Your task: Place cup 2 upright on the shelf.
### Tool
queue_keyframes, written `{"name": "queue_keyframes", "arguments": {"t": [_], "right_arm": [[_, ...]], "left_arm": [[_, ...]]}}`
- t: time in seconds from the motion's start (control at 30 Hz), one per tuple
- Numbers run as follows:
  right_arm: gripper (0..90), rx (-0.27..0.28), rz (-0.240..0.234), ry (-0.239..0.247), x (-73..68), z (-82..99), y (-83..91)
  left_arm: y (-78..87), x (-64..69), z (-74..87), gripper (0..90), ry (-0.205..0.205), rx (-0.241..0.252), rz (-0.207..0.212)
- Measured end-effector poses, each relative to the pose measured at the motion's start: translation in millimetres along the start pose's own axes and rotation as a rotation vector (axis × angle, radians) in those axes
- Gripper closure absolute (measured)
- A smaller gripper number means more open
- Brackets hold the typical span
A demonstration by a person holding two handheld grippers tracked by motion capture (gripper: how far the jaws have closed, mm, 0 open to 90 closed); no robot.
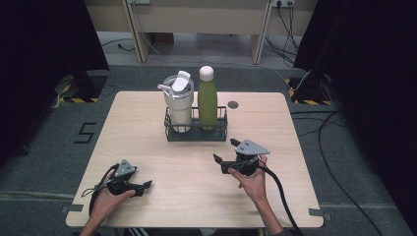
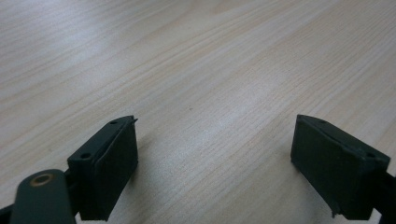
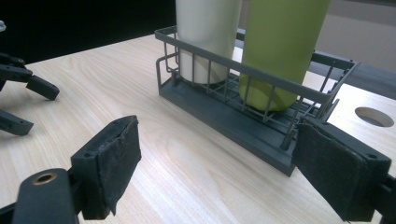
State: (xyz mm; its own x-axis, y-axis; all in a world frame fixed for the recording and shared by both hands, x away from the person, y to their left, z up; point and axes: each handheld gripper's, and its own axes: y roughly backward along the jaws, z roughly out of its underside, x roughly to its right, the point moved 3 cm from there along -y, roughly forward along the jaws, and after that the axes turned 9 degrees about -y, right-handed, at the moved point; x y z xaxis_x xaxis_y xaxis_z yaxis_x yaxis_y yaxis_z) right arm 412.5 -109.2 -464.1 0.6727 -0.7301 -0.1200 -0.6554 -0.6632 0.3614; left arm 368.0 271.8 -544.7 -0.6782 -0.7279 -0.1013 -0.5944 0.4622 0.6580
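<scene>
A dark wire rack (image 1: 195, 133) stands at the table's middle back. In it sit a white lidded tumbler (image 1: 178, 101) on the left and a green bottle (image 1: 207, 101) with a pale cap on the right. My right gripper (image 1: 224, 150) hovers just in front of the rack's right end, open, nothing between its jaws. In the right gripper view the rack (image 3: 224, 112), tumbler (image 3: 208, 32) and bottle (image 3: 280, 42) lie close ahead of my right gripper (image 3: 217, 140). My left gripper (image 1: 147, 186) rests low at the front left, open over bare wood (image 2: 215, 135).
The wooden table (image 1: 147, 147) has a round cable hole (image 1: 233, 104) behind the rack on the right, also seen as the hole (image 3: 374, 116). The left gripper (image 3: 18, 100) shows far off in the right gripper view. Dark curtains and floor cables surround the table.
</scene>
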Motion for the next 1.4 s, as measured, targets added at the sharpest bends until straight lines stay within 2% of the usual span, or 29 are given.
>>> {"name": "queue_keyframes", "arguments": {"t": [0.33,0.5,0.9,1.4], "right_arm": [[15.3,-0.024,-0.003,0.002,-0.4,8.9,3.0],[15.3,-0.033,-0.004,-0.018,0.4,16.1,4.5],[15.3,-0.053,-0.008,-0.017,0.3,27.2,8.9],[15.2,-0.071,-0.008,-0.045,0.9,38.5,18.2]], "left_arm": [[0.1,0.0,0.1,14.2,0.001,0.0,0.001],[0.1,0.0,0.1,14.2,0.001,0.0,0.001],[0.2,0.1,0.1,14.2,0.0,0.0,0.001],[0.2,0.0,0.2,14.2,0.001,0.0,0.001]]}}
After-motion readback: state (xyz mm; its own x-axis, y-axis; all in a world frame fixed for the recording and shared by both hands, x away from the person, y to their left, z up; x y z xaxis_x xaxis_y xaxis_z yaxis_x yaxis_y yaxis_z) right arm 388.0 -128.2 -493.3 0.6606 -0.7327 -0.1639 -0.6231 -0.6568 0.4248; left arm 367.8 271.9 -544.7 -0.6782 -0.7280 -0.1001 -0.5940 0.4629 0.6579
